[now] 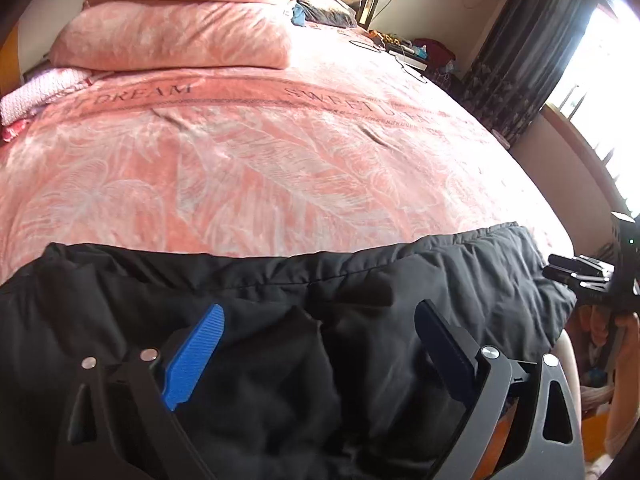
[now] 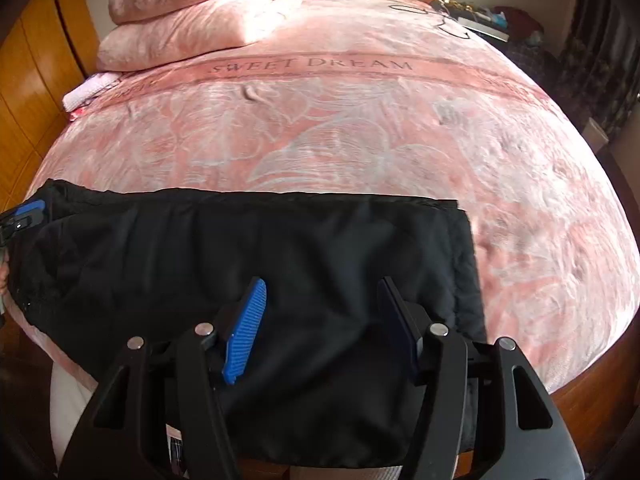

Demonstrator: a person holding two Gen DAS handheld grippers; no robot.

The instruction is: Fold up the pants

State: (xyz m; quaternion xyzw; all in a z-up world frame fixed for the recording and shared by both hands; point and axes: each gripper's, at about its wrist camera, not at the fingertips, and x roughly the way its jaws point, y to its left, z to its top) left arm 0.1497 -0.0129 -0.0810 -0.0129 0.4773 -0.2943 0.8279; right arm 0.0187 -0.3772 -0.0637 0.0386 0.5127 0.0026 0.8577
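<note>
The left gripper [image 1: 320, 344] hangs with its blue pads spread wide over rumpled black cloth, pinching nothing; the right gripper [image 2: 324, 320] is likewise spread apart above a smoother stretch, empty; beneath both lie the black pants [image 2: 256, 264], laid crosswise along the near edge of the pink bedspread [image 2: 340, 140], their far seam running from nine o'clock to three o'clock and a squared end at about two o'clock in the right wrist view; farther out, at eleven o'clock, stacked pink pillows [image 1: 172, 36] rest near the head of the bed; the risk, I judge, is the slack near portion draping over the bed edge, so a pinch catching only the top layer could drag the garment floorward or fold it crooked.
</note>
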